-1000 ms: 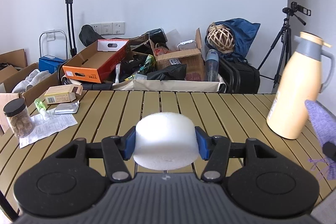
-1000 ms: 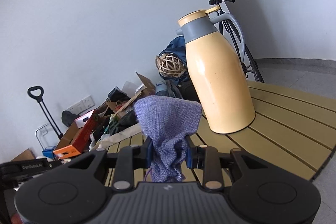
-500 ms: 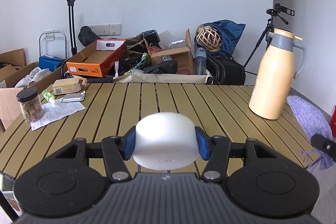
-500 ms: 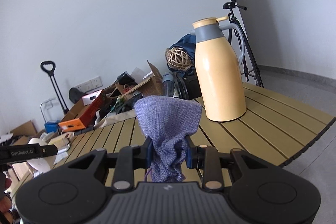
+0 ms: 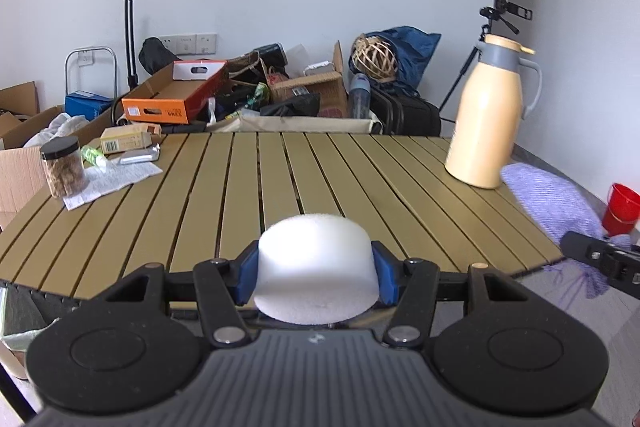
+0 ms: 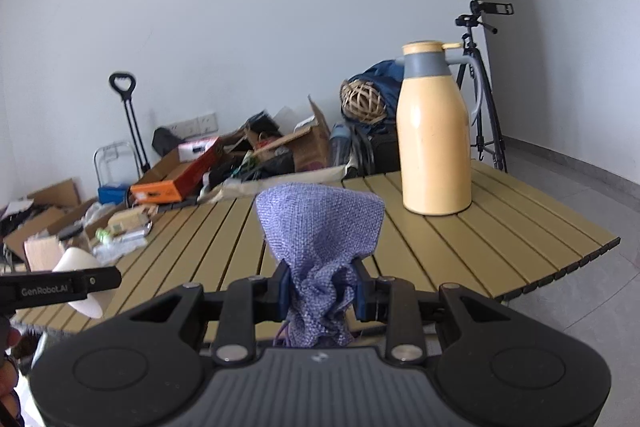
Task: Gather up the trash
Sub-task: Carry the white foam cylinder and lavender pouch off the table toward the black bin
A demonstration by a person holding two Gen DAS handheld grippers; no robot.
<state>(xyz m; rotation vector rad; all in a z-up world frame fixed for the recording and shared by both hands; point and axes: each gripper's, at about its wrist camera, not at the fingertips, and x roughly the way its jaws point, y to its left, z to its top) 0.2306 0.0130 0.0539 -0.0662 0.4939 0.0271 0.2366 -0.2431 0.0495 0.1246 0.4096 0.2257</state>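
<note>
My left gripper (image 5: 316,273) is shut on a white foam cylinder (image 5: 316,263), its blue pads pressing both sides, just off the near edge of the slatted table (image 5: 248,187). In the right wrist view that foam piece (image 6: 82,281) shows at the far left behind the left gripper's black finger. My right gripper (image 6: 320,291) is shut on the bunched neck of a purple woven pouch (image 6: 320,227), which stands up between the pads. In the left wrist view the pouch (image 5: 552,203) hangs at the right, beyond the table's corner.
A tall yellow jug (image 6: 434,143) stands on the table's far right. At the far left lie a jar (image 5: 64,167), a paper sheet (image 5: 112,179) and a small box (image 5: 126,141). Cardboard boxes and bags pile up behind the table. A red bucket (image 5: 622,203) sits on the floor at right. A tripod (image 6: 484,87) stands by the wall.
Both grippers have drawn back from the table, so more of its top and near edge shows. The right gripper has rolled upright, the jug no longer leaning. Both grips are unchanged.
</note>
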